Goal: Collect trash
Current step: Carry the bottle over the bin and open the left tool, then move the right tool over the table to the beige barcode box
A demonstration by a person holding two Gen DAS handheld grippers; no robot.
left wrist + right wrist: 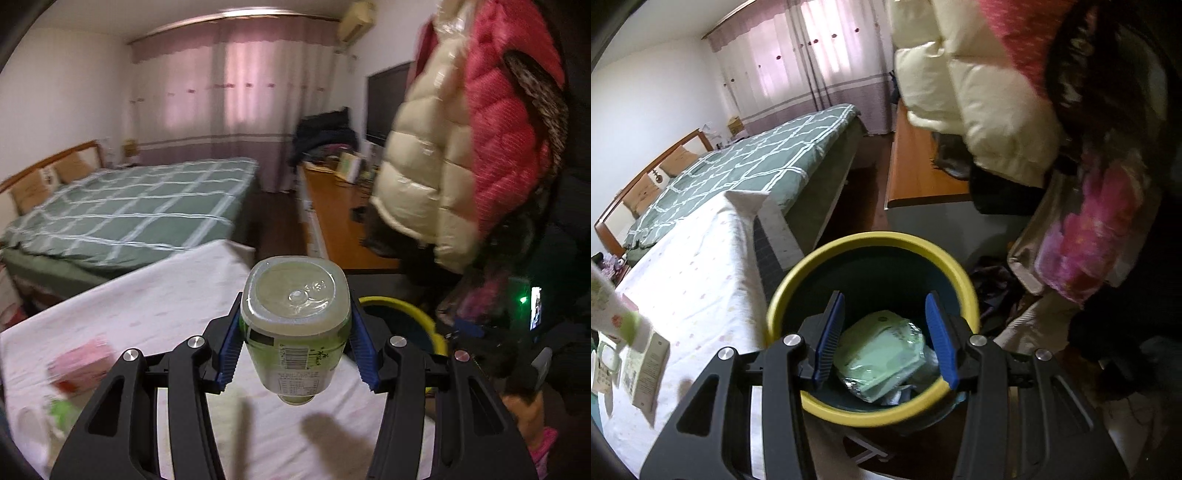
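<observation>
My left gripper [295, 332] is shut on a clear green-tinted plastic bottle [295, 314]. Its base faces the camera and its neck points back toward me, above the white-clothed table [147, 306]. Just right of it, past the table edge, shows the yellow rim of the dark trash bin [410, 306]. In the right wrist view my right gripper [885, 297] hangs open over the bin [871, 238], nothing between its blue pads [829, 332]. A crumpled green packet [882, 350] lies inside the bin.
A pink box [85, 365] and a green-white wrapper [59, 410] lie on the table's left. A printed carton [646, 373] and a green packet [613, 314] show there too. Hanging puffy jackets [461, 147] crowd the right. A bed [129, 206] and a wooden desk [332, 214] stand beyond.
</observation>
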